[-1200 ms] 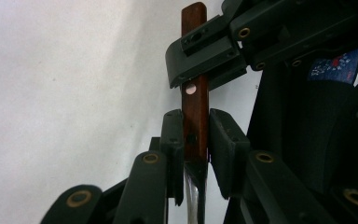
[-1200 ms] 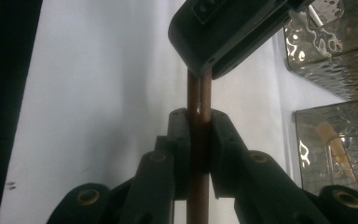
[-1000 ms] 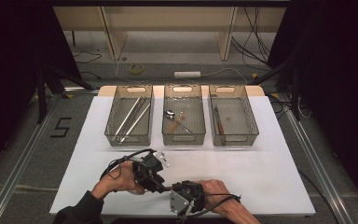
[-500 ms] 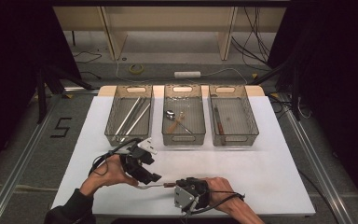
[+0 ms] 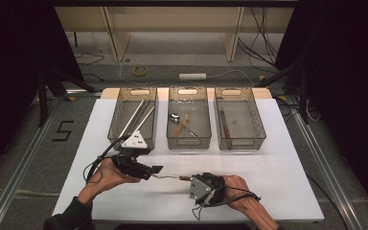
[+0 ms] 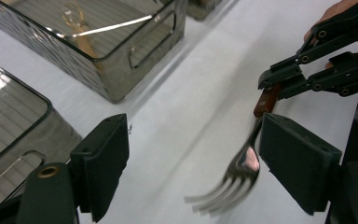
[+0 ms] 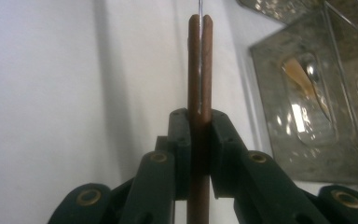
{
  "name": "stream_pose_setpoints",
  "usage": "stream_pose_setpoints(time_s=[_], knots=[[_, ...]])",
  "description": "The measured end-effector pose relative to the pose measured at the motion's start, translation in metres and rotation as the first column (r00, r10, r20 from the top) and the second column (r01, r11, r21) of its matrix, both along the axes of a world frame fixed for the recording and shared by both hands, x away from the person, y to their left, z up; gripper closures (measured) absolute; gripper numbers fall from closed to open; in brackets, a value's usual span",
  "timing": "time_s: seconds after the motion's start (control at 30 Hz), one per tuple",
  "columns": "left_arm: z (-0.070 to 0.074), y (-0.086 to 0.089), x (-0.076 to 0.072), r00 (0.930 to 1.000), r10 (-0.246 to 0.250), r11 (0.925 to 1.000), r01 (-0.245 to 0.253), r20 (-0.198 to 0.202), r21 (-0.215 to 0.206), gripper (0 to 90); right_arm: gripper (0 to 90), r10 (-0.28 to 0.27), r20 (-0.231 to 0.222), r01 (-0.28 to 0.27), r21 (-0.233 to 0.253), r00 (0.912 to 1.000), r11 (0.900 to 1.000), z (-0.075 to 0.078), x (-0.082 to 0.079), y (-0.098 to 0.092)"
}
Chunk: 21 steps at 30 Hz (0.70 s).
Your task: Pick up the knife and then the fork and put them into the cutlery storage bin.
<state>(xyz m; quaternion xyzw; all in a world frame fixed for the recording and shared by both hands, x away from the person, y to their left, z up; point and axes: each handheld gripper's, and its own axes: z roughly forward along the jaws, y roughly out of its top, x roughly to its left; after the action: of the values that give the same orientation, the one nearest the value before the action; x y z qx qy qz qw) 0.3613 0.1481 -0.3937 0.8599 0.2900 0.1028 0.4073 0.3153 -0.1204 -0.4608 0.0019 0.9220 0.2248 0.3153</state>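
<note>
A fork with a brown wooden handle point(image 7: 200, 70) is held level above the white table point(image 5: 278, 167). My right gripper point(image 7: 199, 122) is shut on that handle, and it lies near the front edge point(image 5: 195, 183). The fork's metal neck point(image 5: 165, 176) reaches left toward my left gripper point(image 5: 154, 169). In the left gripper view the left gripper point(image 6: 198, 156) is open, and the blurred fork tines point(image 6: 223, 196) lie between its jaws, close to the right-hand one. The right gripper point(image 6: 279, 81) pinches the handle point(image 6: 265, 100) just beyond.
Three clear bins stand in a row at the back of the table: the left bin point(image 5: 117, 120) holds long metal rods, the middle bin point(image 5: 171, 139) a spoon point(image 5: 178, 120), the right bin point(image 5: 258, 124) a dark-handled utensil. A table edge runs just before the hands.
My left gripper has drawn away to the left and up the table, apart from the right one. The right gripper has shifted slightly right, and the fork's neck now spans the gap.
</note>
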Motion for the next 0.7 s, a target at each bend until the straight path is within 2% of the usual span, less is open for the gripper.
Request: stream_pose_setpoints(time_s=[0.07,0.17,0.27,0.4,0.47,0.7], knots=[[0.000,0.003,-0.002,0.9992,0.026,0.9993,-0.026,0.030,-0.028,23.0,81.5,-0.016,0.006,0.016,0.008,0.9999,1.000,0.002,0.004,-0.005],[-0.002,0.007,-0.005,0.9952,0.067,0.9943,-0.061,0.071,-0.087,22.7,81.5,-0.065,-0.003,0.065,0.023,0.9979,0.998,0.006,0.009,-0.013],[-0.005,0.010,-0.008,0.9916,0.090,0.9888,-0.078,0.092,-0.127,22.1,81.5,-0.104,-0.005,0.104,0.052,0.9946,0.993,0.009,0.014,-0.021],[-0.010,0.013,-0.012,0.9878,0.104,0.9852,-0.087,0.115,-0.148,21.3,81.5,-0.141,-0.025,0.142,0.082,0.9897,0.986,0.014,0.020,-0.031],[-0.014,0.015,-0.014,0.9846,0.123,0.9806,-0.102,0.124,-0.167,21.2,81.5,-0.174,-0.036,0.177,0.120,0.9841,0.977,0.015,0.021,-0.034],[-0.026,0.026,-0.020,0.9727,0.185,0.9669,-0.154,0.140,-0.203,20.8,81.4,-0.224,-0.067,0.232,0.177,0.9723,0.956,0.024,0.031,-0.049]])
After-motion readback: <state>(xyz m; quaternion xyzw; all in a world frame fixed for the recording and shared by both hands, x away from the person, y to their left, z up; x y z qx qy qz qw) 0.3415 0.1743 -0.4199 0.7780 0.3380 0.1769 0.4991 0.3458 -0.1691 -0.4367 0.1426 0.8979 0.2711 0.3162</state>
